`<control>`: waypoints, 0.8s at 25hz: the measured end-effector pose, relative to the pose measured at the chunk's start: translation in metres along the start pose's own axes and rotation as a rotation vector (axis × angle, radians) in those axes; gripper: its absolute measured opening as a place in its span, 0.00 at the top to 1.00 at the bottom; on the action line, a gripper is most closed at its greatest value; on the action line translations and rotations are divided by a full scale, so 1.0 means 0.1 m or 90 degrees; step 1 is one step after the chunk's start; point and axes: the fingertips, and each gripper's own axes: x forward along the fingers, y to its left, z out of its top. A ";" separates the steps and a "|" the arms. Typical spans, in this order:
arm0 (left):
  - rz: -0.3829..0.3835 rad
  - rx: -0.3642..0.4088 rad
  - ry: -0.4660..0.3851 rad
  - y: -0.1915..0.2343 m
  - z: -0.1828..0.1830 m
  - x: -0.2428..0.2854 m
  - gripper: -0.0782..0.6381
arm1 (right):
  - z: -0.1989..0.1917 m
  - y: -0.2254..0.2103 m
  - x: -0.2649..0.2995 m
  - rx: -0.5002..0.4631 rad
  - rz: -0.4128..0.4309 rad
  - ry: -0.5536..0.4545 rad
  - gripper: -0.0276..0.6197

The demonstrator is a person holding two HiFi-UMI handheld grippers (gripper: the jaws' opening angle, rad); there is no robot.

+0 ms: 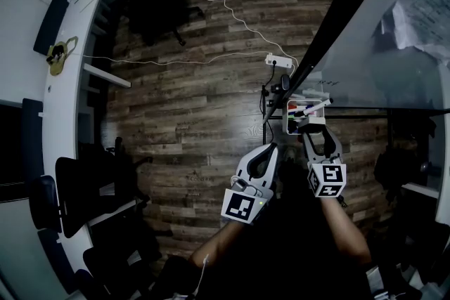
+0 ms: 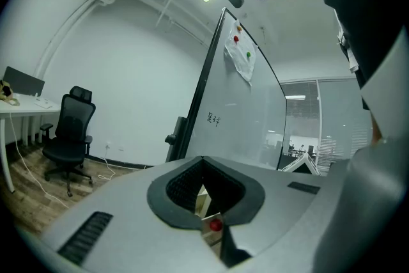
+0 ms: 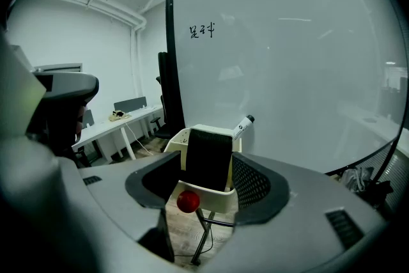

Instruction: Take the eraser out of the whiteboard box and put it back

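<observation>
Office room with a dark wood-plank floor [image 1: 190,116], a long white desk [image 1: 67,123] down the left side and a black office chair [image 2: 70,131] parked near it. A power strip [image 1: 279,61] with a white cable lies on the floor over by the far side. The big whiteboard [image 3: 287,41] stands on the right, with a bit of scribble near its top.

The white whiteboard box [image 3: 203,196] sits at the board's lower edge, with markers [image 1: 304,109] poking out of it. The black eraser [image 3: 208,153] is standing upright inside that box, so it's not out.

The right gripper [image 1: 318,133] is tipped down at the box with its jaws spread wide, one on each side of the eraser. There's a sliver of white box showing between the left pad and the eraser, so it doesn't look clamped to me.

The left gripper [image 2: 203,163] is just left of the right one, clear of the box, pointing level at the board's edge. Its jaws are closed together with nothing in them.
</observation>
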 end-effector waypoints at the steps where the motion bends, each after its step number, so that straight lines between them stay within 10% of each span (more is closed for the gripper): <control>1: -0.002 -0.001 -0.001 0.00 0.00 -0.01 0.88 | 0.01 -0.01 -0.02 0.000 -0.006 -0.004 0.59; 20: -0.030 0.025 -0.017 -0.15 0.00 -0.25 0.88 | 0.17 0.07 -0.57 0.025 -0.023 -0.078 0.59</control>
